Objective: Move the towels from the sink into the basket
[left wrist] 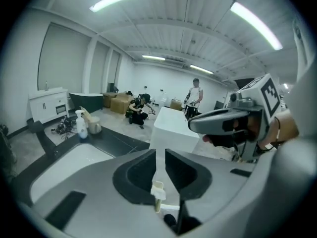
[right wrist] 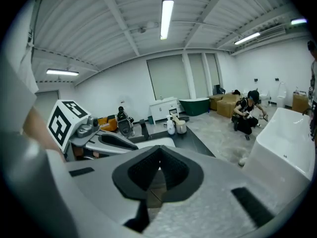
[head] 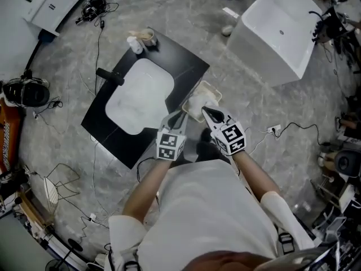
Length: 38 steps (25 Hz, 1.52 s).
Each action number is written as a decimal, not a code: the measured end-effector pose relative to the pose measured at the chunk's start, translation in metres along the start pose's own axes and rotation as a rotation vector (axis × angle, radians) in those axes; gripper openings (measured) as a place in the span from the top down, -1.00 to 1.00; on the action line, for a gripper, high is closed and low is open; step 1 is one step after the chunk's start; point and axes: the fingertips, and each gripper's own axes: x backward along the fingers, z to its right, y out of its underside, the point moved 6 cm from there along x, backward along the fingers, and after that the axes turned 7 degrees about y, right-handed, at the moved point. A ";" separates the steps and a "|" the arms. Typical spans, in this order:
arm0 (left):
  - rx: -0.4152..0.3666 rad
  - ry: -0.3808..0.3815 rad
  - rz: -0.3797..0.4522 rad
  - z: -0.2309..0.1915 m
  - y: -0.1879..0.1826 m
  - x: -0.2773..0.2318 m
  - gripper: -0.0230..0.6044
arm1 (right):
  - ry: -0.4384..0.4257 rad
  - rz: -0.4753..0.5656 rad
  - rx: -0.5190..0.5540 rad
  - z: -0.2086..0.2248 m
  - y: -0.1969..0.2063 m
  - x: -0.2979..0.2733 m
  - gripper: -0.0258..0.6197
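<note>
White sink [head: 138,97], black counter [head: 186,66], cream basket [head: 210,86], grey marbled floor [head: 248,106]

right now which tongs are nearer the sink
Left. In the head view the left tongs sit just off the right edge of the sink; the right tongs are further right, over the basket.

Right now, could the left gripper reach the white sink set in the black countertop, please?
Probably yes: the left gripper hangs just beside the white sink in the black countertop, nothing between them.
</note>
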 end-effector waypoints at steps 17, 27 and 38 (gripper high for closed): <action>0.022 -0.185 0.287 -0.030 -0.061 0.181 0.84 | -0.069 0.208 0.186 -0.076 -0.110 0.029 0.92; 0.028 -0.223 0.327 -0.043 -0.064 0.207 0.88 | -0.066 0.219 0.181 -0.087 -0.125 0.021 0.92; 0.053 -0.239 0.301 -0.066 -0.053 0.207 0.87 | -0.052 0.195 0.175 -0.094 -0.122 0.010 0.92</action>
